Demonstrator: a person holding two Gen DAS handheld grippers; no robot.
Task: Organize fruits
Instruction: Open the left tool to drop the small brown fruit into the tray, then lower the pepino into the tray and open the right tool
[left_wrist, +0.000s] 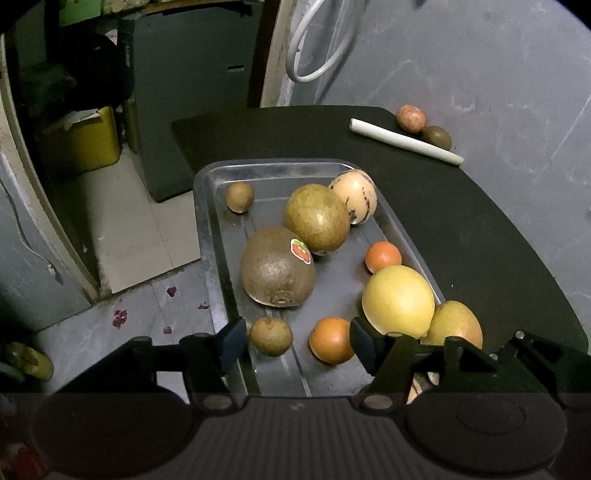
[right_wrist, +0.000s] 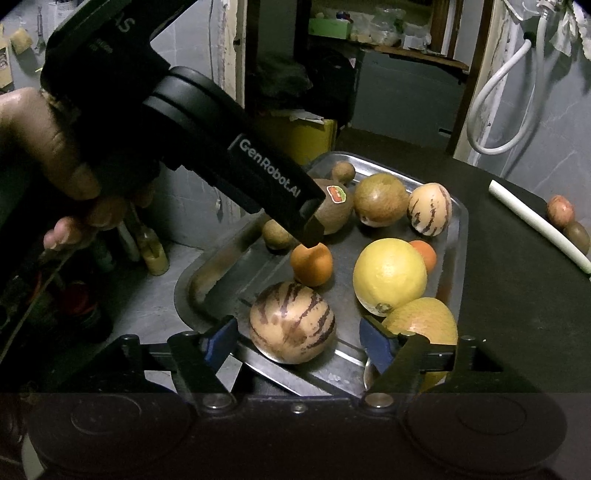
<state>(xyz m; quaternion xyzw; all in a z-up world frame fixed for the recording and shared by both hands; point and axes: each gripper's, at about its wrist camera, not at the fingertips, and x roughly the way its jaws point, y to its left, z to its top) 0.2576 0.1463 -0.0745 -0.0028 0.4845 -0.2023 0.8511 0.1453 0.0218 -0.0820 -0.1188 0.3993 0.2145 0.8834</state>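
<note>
A metal tray (left_wrist: 207, 221) (right_wrist: 458, 229) on the black table holds several fruits. My left gripper (left_wrist: 298, 341) is open over the tray's near end, with a small brown fruit (left_wrist: 271, 336) and an orange (left_wrist: 331, 340) (right_wrist: 312, 264) lying between its fingers. My right gripper (right_wrist: 297, 341) is open around a striped melon (right_wrist: 291, 321), with a gap on each side. A stickered kiwi (left_wrist: 277, 267), a yellow citrus (left_wrist: 398, 301) (right_wrist: 389, 280) and a second striped melon (left_wrist: 354, 197) also lie in the tray. The right wrist view shows a hand (right_wrist: 55, 147) holding the left gripper.
Beyond the tray, a white tube (left_wrist: 406, 141) (right_wrist: 539, 225), a reddish fruit (left_wrist: 411, 118) and a small kiwi (left_wrist: 437, 137) lie on the table's far right. The table ends just left of the tray, above the floor. A yellow bin (left_wrist: 85, 144) stands behind.
</note>
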